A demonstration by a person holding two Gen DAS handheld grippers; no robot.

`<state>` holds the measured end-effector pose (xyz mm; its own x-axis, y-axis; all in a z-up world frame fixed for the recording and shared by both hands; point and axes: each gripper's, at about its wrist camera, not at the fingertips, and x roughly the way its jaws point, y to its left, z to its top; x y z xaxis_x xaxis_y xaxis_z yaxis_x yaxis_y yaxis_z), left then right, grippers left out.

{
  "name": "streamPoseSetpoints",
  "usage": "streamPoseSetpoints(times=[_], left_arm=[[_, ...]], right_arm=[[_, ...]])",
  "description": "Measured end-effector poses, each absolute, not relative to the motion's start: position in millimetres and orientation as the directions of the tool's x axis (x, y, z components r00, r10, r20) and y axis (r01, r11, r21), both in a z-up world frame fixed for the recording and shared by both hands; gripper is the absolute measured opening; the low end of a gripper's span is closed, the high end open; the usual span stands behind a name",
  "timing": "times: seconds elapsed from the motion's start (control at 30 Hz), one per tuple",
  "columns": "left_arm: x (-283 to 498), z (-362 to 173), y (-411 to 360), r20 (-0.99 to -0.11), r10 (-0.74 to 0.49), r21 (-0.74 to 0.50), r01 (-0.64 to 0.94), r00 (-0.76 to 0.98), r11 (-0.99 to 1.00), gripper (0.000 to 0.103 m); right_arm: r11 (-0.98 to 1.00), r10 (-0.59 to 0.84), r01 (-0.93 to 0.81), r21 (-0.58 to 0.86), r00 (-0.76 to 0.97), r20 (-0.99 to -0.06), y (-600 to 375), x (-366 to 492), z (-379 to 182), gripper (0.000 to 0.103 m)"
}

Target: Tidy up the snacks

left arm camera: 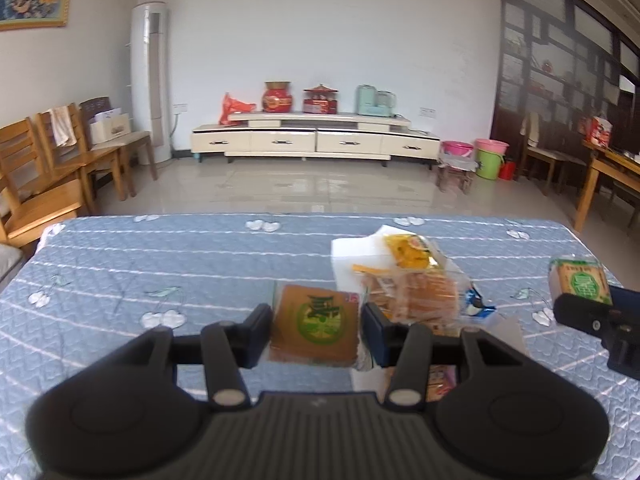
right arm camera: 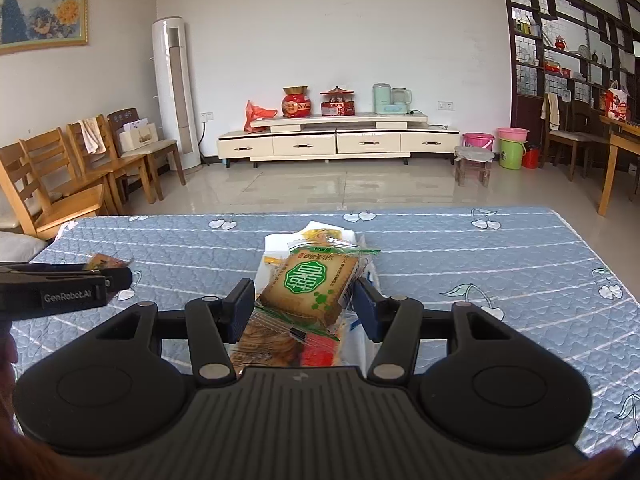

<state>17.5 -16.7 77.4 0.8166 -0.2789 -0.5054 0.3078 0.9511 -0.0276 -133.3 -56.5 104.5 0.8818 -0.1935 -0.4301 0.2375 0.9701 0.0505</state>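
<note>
My left gripper (left arm camera: 317, 330) is shut on a flat brown cracker packet (left arm camera: 316, 322) with a round green logo, held just above the blue quilted tablecloth (left arm camera: 160, 256). To its right lies a pile of snack bags (left arm camera: 416, 292) on a white tray (left arm camera: 352, 254). My right gripper (right arm camera: 306, 310) is shut on a similar cracker packet (right arm camera: 310, 284) with a green label, tilted over the same pile (right arm camera: 276, 340). Each gripper shows at the edge of the other's view: the right one (left arm camera: 588, 318) with its packet (left arm camera: 580, 282), and the left one (right arm camera: 80, 282) seen side-on.
The tablecloth (right arm camera: 480, 264) runs to a far edge, with tiled floor beyond. Wooden chairs (right arm camera: 60, 184) stand off the table's left side and a wooden table (right arm camera: 616, 148) off the right. A low white cabinet (right arm camera: 336, 140) lines the back wall.
</note>
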Motion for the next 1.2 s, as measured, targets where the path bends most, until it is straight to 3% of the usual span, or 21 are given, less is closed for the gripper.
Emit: streamPoseSetpoints(times=[0.7,1.2], left_arm=[[41,50,-97,-0.554,-0.396,-0.058,0.440,0.733,0.896,0.049],[45,30,-115,-0.591,-0.418,-0.084,0.463,0.689,0.882,0.049]], right_arm=[[0.963,-0.203,0.262,0.063,0.860,-0.467,-93,-76,85,0.067],[0.975,-0.130,0.204,0.090,0.847,-0.516,-99,-17,63,0.067]])
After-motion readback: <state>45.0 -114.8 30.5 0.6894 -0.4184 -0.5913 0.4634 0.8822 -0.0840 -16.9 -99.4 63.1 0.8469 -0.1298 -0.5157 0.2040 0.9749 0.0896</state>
